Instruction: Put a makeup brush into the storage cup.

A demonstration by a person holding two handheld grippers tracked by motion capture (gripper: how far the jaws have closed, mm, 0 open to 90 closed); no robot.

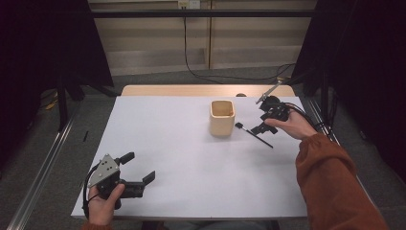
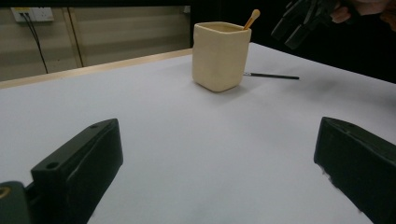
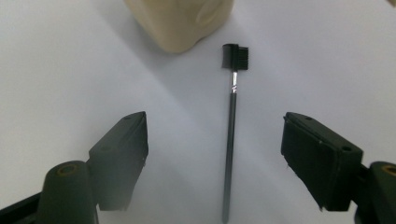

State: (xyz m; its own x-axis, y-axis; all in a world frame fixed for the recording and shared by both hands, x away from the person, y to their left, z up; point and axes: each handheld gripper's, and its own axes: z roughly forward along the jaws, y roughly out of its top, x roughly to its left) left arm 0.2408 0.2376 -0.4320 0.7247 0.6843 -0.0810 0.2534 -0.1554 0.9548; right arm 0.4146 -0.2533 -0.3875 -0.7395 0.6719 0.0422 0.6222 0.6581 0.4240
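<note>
Brush (image 3: 232, 130) first: a thin black one with a small comb-like head lies flat on the white table (image 3: 56, 60), running up the middle of the right gripper view between that gripper's two jaws. The jaws stand wide apart on either side of the handle and touch nothing. The head points toward the upper middle of the frame, just short of the cream cup (image 3: 180, 21), apart from it.

In the high view the right gripper (image 1: 265, 125) hovers over the right of centre, held by a hand (image 1: 292, 125) in an orange sleeve, with the brush (image 1: 253, 134) lying aslant below it and the cup (image 1: 222, 117) just to its left.

My judgement is that the brush is very light and stiff, with a slim, smooth handle that could roll or slip under a careless pinch. Because it lies flat, the jaws would need to come right down to the table to catch it. The middle of the handle looks the best place to hold, near balance and clear of the bristles and the shiny metal collar.

The left gripper (image 1: 136, 175) rests at the lower left of the high view, its jaws also spread with nothing between them. Its own view shows the cup (image 2: 219, 56) in the upper middle with a wooden stick (image 2: 252, 18) standing in it.

No brand, label or writing can be read on anything.
</note>
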